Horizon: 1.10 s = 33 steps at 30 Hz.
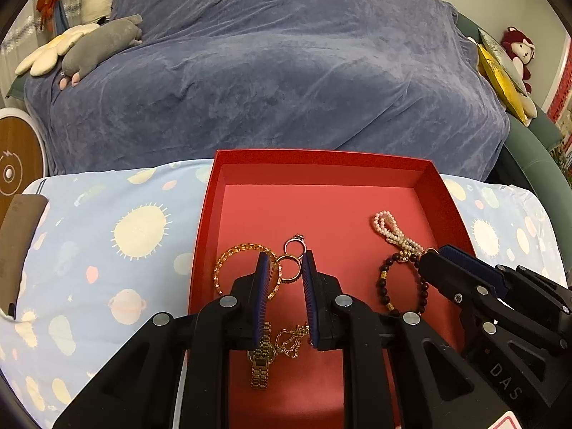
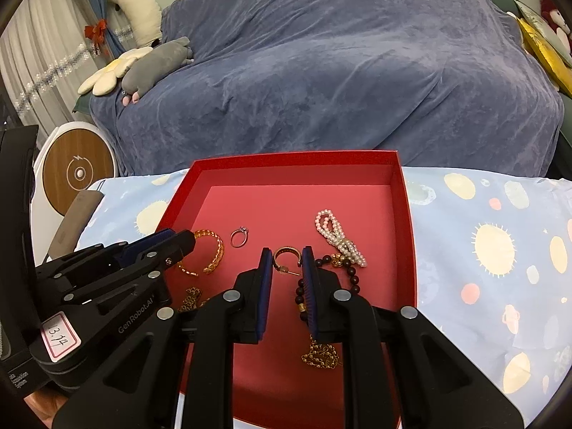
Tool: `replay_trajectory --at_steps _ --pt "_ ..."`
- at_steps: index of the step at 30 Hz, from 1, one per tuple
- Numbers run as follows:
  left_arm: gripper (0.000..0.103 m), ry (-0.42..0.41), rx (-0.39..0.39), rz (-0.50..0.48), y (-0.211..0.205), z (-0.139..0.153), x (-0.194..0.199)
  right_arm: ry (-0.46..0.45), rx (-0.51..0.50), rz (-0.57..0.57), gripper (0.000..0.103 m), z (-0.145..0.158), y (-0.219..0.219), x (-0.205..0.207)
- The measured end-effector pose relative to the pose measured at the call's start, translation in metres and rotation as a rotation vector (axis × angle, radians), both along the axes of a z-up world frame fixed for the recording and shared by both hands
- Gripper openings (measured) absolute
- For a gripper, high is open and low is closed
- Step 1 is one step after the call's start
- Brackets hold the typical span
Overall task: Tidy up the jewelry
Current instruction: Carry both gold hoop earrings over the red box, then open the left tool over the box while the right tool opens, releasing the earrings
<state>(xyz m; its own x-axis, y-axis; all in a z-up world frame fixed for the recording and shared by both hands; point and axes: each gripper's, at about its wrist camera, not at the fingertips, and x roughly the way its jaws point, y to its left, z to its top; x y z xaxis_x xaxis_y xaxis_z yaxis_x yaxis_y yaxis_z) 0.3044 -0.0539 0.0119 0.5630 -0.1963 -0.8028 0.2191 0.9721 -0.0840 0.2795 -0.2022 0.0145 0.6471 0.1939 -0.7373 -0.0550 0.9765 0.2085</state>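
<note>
A red box (image 1: 321, 157) (image 2: 293, 159) lies on a light-blue patterned cloth and holds the jewelry. Inside are a gold bangle (image 1: 234, 250) (image 2: 216, 250), a silver ring (image 1: 298, 238) (image 2: 244, 230), a gold hoop (image 1: 290, 280) (image 2: 282, 249), a pearl bracelet (image 1: 389, 230) (image 2: 339, 236), a dark bead bracelet (image 1: 382, 282) (image 2: 354, 279), a gold watch (image 1: 260, 364) and a gold chain (image 1: 291, 339) (image 2: 321, 355). My left gripper (image 1: 285, 254) (image 2: 186, 237) hovers over the bangle and hoop, jaws a little apart and empty. My right gripper (image 2: 286, 250) (image 1: 434, 252) hovers over the hoop and dark beads, also narrowly open and empty.
Behind the box stands a sofa under a blue blanket (image 1: 286, 71) with plush toys (image 1: 103, 46) at its left end. A round wood-faced device (image 2: 78, 171) and a brown case (image 1: 18, 246) sit at the left. The patterned cloth (image 2: 493, 250) stretches out to the box's right.
</note>
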Motion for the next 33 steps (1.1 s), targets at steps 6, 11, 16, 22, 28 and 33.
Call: replay_trajectory --at_steps 6,11,16,22,28,33 --pt "0.016 0.014 0.013 0.007 -0.001 -0.0064 0.0026 0.013 -0.001 -0.004 0.016 -0.0049 0.0017 0.0025" --pt "0.017 0.017 0.028 0.006 -0.0032 -0.0104 0.0019 0.014 0.0 -0.003 0.016 -0.0055 0.0024 0.0034" --pt "0.017 0.017 0.027 0.002 -0.0047 -0.0114 0.0017 0.015 0.0 -0.001 0.016 -0.0062 0.0036 0.0046" --pt "0.026 0.009 0.032 0.017 -0.0058 -0.01 0.0012 0.005 0.0 0.001 0.017 -0.0059 0.0056 0.0051" --pt "0.036 0.001 0.031 0.036 -0.0036 -0.0065 0.0014 0.004 -0.004 -0.004 0.018 -0.0052 0.0068 0.0038" --pt "0.036 -0.002 0.029 0.038 -0.0029 -0.0031 -0.0007 -0.001 -0.013 -0.007 0.018 -0.0016 0.0078 -0.0016"
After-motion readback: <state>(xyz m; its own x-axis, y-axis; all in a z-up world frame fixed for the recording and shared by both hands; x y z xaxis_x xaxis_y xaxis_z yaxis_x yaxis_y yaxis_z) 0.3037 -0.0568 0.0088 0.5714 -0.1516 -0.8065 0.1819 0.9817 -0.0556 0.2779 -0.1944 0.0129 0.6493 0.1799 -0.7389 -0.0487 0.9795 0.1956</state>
